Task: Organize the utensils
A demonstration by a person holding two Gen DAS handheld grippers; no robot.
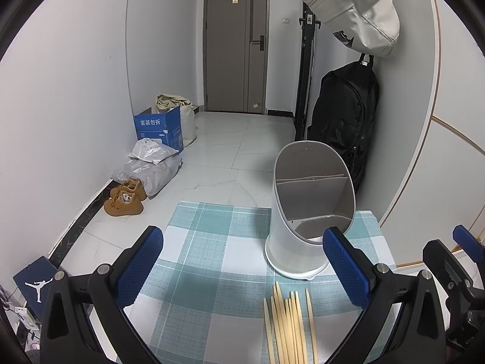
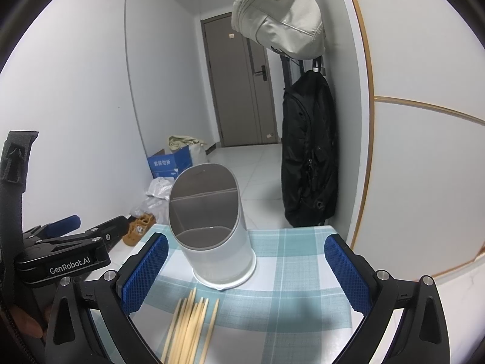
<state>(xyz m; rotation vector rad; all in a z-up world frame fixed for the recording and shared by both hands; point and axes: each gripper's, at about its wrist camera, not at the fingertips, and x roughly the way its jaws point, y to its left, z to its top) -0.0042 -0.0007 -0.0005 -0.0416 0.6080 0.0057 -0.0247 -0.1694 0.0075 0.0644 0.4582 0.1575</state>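
Several pale wooden chopsticks [image 1: 289, 327] lie in a loose bundle on the teal checked cloth [image 1: 212, 242]. Behind them stands a white utensil holder [image 1: 303, 236] with a slanted mouth, a divider inside and nothing in it. My left gripper [image 1: 242, 267] hovers open over the cloth, the chopsticks low between its blue pads. In the right wrist view the same chopsticks [image 2: 191, 327] lie near the left pad, with the holder [image 2: 218, 248] just beyond. My right gripper [image 2: 245, 271] is open and holds nothing.
The cloth covers a small table [image 2: 303, 273] beside a white wall. Past its far edge is tiled floor with brown shoes [image 1: 124, 198], plastic bags and a blue box [image 1: 159, 130]. A black backpack [image 1: 342, 121] and a beige bag [image 1: 354, 12] hang at right.
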